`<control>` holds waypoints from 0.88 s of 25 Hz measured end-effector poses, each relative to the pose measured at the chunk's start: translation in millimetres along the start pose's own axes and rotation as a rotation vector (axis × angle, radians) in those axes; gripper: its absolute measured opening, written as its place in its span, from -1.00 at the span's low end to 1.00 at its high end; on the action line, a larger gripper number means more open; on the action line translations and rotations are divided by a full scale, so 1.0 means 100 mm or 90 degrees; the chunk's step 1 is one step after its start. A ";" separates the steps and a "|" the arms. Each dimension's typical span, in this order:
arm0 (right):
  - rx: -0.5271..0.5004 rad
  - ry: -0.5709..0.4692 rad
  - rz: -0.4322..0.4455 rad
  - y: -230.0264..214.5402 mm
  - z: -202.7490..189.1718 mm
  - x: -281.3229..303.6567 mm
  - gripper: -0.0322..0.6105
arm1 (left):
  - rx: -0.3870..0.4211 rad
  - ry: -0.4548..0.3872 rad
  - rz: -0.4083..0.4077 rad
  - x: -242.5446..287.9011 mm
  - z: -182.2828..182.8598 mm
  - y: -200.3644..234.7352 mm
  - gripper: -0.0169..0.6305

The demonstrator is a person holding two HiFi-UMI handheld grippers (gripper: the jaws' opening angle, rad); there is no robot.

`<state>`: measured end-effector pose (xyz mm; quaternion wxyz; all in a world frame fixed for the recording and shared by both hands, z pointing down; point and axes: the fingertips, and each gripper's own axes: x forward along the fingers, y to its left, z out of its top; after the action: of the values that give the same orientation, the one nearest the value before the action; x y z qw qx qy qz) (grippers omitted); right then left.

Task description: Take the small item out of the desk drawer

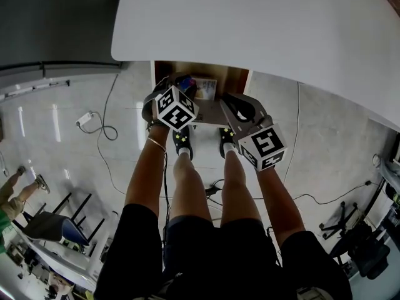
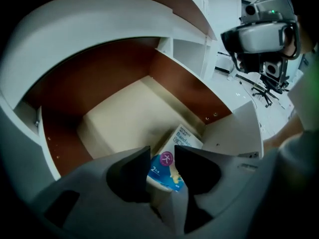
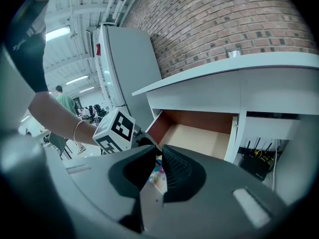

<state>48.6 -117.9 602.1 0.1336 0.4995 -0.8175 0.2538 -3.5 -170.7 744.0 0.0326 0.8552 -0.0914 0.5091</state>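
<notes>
The desk drawer [image 1: 240, 74] stands pulled out under the white desktop [image 1: 262, 24]. A small blue and white bandage box [image 1: 206, 87] lies near the drawer's front right corner. My left gripper [image 1: 186, 85] reaches down into the drawer. In the left gripper view its jaws [image 2: 163, 156] stand open on either side of the box [image 2: 167, 172], with no pad pressing on it. My right gripper [image 1: 236, 104] hangs just outside the drawer's front, to the right. Its jaws [image 3: 159, 158] show a narrow gap with nothing in it; the box [image 3: 158, 176] shows through beyond.
The drawer's pale floor [image 2: 124, 116] holds nothing else that I can see. A black device with cables [image 3: 256, 166] sits under the desk to the right. Cables [image 1: 100, 127] lie on the floor at the left, with a chair [image 1: 56, 227] behind. My feet [image 1: 182, 144] stand below the drawer.
</notes>
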 end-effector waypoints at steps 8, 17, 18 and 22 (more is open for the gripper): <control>0.007 0.013 -0.005 -0.04 -0.06 -0.05 -0.75 | 0.054 0.046 -0.034 0.22 -0.06 -0.06 -0.49; 0.007 0.024 -0.001 -0.08 -0.11 0.00 -0.75 | 0.085 0.074 -0.060 0.40 -0.11 -0.08 -0.48; 0.007 0.027 -0.001 -0.08 -0.12 0.00 -0.75 | 0.088 0.075 -0.060 0.41 -0.12 -0.09 -0.48; 0.005 0.031 0.000 -0.05 -0.11 0.03 -0.74 | 0.096 0.077 -0.062 0.43 -0.15 -0.11 -0.49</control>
<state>51.2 -115.9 614.2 0.1513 0.4938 -0.8130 0.2689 5.5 -163.3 789.5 -0.0013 0.8263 -0.0091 0.5632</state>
